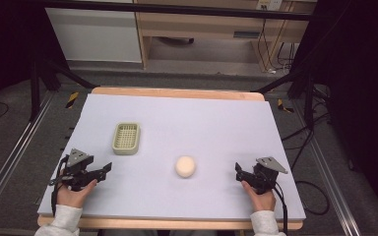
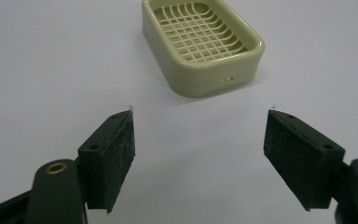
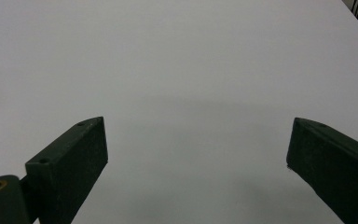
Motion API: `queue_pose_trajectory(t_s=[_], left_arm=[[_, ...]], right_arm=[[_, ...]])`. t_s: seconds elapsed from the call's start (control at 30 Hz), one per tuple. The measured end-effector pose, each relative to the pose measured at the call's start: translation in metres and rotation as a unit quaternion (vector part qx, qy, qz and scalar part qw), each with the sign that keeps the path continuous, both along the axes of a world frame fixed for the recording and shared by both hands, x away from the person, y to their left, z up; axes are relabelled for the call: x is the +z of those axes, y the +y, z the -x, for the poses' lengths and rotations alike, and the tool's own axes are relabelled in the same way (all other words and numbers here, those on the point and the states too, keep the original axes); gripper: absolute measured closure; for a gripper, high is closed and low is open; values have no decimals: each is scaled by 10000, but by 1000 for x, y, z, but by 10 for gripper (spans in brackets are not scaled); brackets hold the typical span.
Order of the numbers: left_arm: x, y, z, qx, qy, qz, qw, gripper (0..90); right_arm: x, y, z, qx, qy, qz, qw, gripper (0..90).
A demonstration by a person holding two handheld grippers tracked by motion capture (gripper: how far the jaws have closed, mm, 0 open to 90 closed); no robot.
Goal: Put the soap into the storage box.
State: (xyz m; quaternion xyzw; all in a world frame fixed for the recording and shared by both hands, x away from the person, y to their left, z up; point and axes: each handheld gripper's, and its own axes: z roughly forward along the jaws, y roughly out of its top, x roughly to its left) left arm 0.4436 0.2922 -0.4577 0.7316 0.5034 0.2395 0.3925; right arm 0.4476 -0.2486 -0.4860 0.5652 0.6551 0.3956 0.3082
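Start of work: my left gripper (image 1: 106,169) and right gripper (image 1: 237,169) stand open, empty; the soap (image 1: 185,166) lies untouched, not yet in the dish (image 1: 126,138).

Pale soap (image 1: 185,166) mid-table between both tongs, green dish (image 1: 126,138) farther back.

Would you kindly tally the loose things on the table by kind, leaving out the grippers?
Soap dish, pale green, slotted: 1
Soap bar, cream, rounded: 1
Total: 2
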Motion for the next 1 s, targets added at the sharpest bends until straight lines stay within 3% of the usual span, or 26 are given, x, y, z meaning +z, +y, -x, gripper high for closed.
queue_pose_trajectory(t_s=[0.47, 1.0], left_arm=[[9, -6, 1, -96, -45, 209, 9997, 267], [16, -24, 4, -383, -122, 182, 9990, 276]], right_arm=[[0, -1, -1, 3, 60, -39, 10000, 54], [0, -1, -1, 22, 54, -37, 10000, 54]])
